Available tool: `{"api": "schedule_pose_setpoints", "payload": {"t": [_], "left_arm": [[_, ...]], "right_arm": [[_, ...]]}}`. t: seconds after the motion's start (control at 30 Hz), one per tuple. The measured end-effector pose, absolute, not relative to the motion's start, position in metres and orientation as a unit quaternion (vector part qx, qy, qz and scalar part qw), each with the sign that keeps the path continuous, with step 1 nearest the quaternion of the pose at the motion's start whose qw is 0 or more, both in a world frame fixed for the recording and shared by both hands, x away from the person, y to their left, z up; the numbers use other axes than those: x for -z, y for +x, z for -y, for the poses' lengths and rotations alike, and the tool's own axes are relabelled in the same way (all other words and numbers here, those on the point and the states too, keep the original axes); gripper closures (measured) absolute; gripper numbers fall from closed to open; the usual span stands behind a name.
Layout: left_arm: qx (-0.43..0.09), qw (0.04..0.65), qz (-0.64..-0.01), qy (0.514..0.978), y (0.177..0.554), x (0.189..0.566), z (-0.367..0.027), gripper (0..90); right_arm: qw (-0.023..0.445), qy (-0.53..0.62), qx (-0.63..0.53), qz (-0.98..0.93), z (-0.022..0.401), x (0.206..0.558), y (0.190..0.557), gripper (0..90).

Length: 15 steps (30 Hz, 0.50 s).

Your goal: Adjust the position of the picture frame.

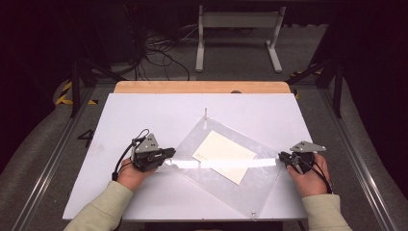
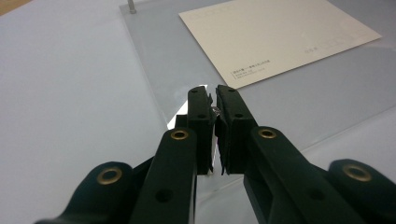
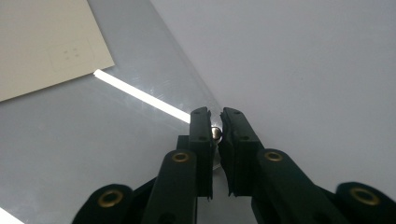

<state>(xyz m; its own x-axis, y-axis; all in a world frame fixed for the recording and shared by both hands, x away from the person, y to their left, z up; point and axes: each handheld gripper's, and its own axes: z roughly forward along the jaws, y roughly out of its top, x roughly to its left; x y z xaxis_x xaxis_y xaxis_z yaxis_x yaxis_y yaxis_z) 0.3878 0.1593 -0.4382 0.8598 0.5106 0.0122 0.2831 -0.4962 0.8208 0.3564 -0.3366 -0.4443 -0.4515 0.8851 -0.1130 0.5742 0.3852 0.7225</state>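
Both corner pins look pinched: left hand-held gripper (image 1: 169, 153) clenched on one, right hand-held gripper (image 1: 282, 156) on another. Acrylic sheet (image 1: 250, 185) could get tilted if lifted unevenly, and the card (image 1: 223, 156) slid off.

The clear acrylic sheet (image 1: 226, 178) lies flat on the white table (image 1: 144, 110), turned cornerwise like a diamond. A small metal standoff (image 1: 206, 112) stands upright at its far corner. A cream card (image 1: 224, 156) with fine print lies flat near the sheet's middle. My two grippers meet the sheet's left and right corners.
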Motion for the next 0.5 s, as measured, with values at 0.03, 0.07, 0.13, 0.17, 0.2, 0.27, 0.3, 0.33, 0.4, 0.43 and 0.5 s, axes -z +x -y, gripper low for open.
{"api": "schedule_pose_setpoints", "payload": {"t": [0.03, 0.07, 0.13, 0.17, 0.2, 0.27, 0.3, 0.33, 0.4, 0.43, 0.5], "left_arm": [[-0.128, 0.445, -0.231, 0.856, 0.388, 0.438, -0.159, 84.8], [-0.128, 0.445, -0.231, 0.856, 0.388, 0.438, -0.159, 84.8], [-0.128, 0.445, -0.231, 0.856, 0.388, 0.438, -0.159, 84.9], [-0.129, 0.444, -0.231, 0.856, 0.387, 0.438, -0.159, 84.8], [-0.13, 0.443, -0.23, 0.857, 0.387, 0.438, -0.159, 84.8], [-0.13, 0.444, -0.231, 0.856, 0.387, 0.438, -0.159, 84.8], [-0.129, 0.444, -0.23, 0.856, 0.386, 0.438, -0.159, 84.9], [-0.129, 0.444, -0.227, 0.857, 0.386, 0.438, -0.159, 84.9], [-0.126, 0.445, -0.226, 0.858, 0.385, 0.438, -0.158, 84.8], [-0.125, 0.445, -0.224, 0.858, 0.385, 0.438, -0.157, 84.9], [-0.123, 0.446, -0.223, 0.858, 0.384, 0.438, -0.156, 84.8]], "right_arm": [[0.249, 0.459, -0.309, -0.795, 0.336, 0.444, 0.358, 82.8], [0.249, 0.456, -0.307, -0.797, 0.336, 0.444, 0.359, 83.1], [0.246, 0.452, -0.303, -0.802, 0.335, 0.443, 0.361, 83.3], [0.245, 0.449, -0.301, -0.805, 0.335, 0.442, 0.361, 83.3], [0.245, 0.448, -0.302, -0.805, 0.335, 0.442, 0.361, 83.4], [0.242, 0.448, -0.316, -0.801, 0.339, 0.444, 0.361, 83.5], [0.243, 0.447, -0.322, -0.799, 0.34, 0.446, 0.36, 83.6], [0.244, 0.446, -0.326, -0.797, 0.341, 0.447, 0.36, 83.6], [0.25, 0.437, -0.337, -0.796, 0.344, 0.449, 0.36, 83.6], [0.252, 0.433, -0.344, -0.794, 0.347, 0.451, 0.36, 83.6], [0.253, 0.431, -0.35, -0.793, 0.349, 0.452, 0.361, 83.7]]}}
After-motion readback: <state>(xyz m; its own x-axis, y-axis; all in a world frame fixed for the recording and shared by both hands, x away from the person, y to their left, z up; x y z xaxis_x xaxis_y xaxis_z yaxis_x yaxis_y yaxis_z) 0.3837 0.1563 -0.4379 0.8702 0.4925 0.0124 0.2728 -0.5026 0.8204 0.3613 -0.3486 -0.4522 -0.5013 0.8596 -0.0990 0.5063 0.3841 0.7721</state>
